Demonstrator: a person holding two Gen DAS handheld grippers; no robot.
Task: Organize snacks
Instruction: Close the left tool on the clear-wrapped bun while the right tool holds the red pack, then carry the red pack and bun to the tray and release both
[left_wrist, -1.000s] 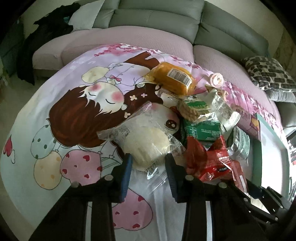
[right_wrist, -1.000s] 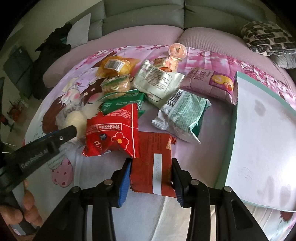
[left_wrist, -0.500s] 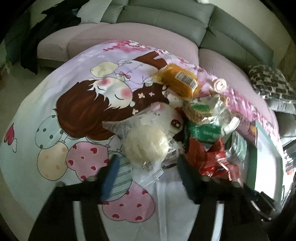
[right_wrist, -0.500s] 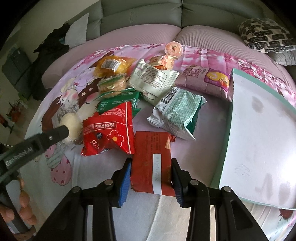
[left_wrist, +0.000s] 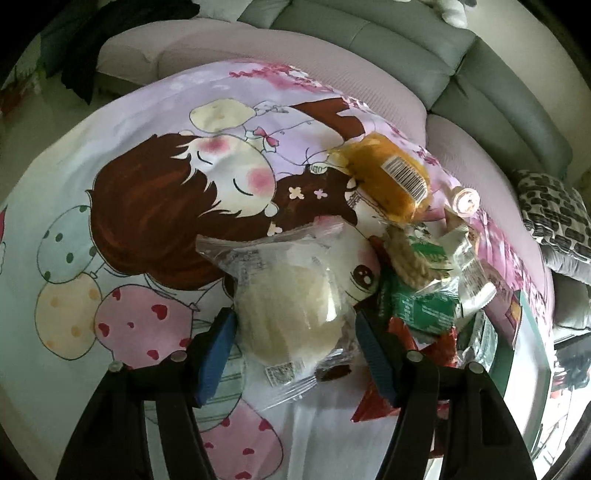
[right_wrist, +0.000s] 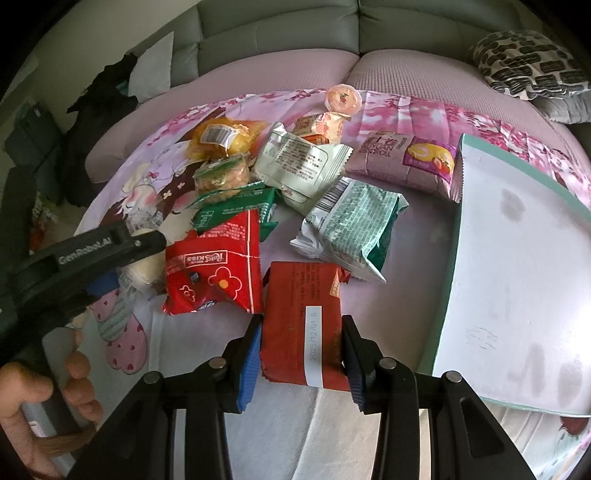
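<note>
A pale round bun in a clear wrapper (left_wrist: 291, 310) lies on the cartoon-print cloth (left_wrist: 147, 206). My left gripper (left_wrist: 295, 350) straddles it, one blue pad on each side of the bun. Its jaws are closing and do not visibly squeeze it. In the right wrist view a left-gripper finger (right_wrist: 110, 243) hangs over the bun (right_wrist: 144, 266), with a hand on the grip below. My right gripper (right_wrist: 301, 354) is shut on a dark red snack packet (right_wrist: 299, 317) with a white date strip, which rests on the cloth.
More snacks are piled behind: a red bag (right_wrist: 218, 266), green packets (right_wrist: 354, 225), a white packet (right_wrist: 299, 162), a yellow bread (left_wrist: 391, 184), a purple roll pack (right_wrist: 402, 158) and a jelly cup (right_wrist: 341, 98). A white teal-rimmed board (right_wrist: 517, 277) lies right. A grey sofa (left_wrist: 369, 37) stands behind.
My left gripper widened from a narrow gap at the wrapper's near edge and moved forward and down, so the bun now sits between its pads. The right gripper kept still on the red packet.
</note>
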